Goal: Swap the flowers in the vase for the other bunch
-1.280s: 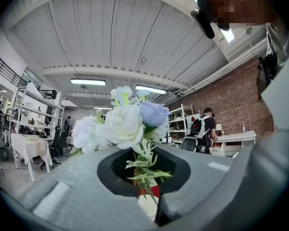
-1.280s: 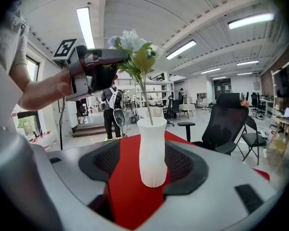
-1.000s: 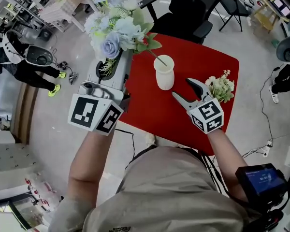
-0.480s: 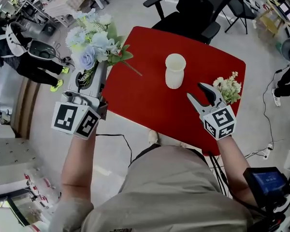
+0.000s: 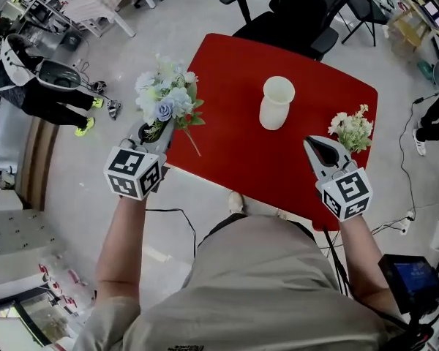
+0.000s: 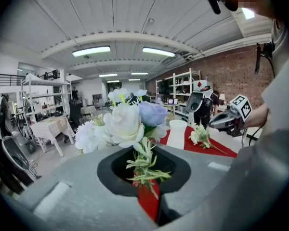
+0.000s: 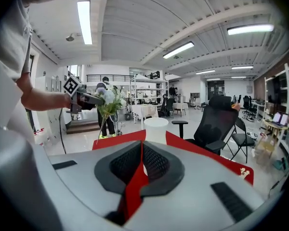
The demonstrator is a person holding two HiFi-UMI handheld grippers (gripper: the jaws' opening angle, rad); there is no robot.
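left gripper (image 5: 159,129) jaws grasping bouquet (image 5: 167,97); right gripper (image 5: 316,146) jaws just closed, nothing between

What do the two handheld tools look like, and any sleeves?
Both alike: left tool and right tool have light grey moulded bodies with curved, beak-like jaws and black ribbed insets. Each carries a white cube printed with black square markers at the rear. Forearms unsleeved; the person wears a beige top.

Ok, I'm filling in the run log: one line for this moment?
left gripper: shut on blue-white bouquet, out of vase | vase: empty | right gripper: just closed, empty, beside small bunch
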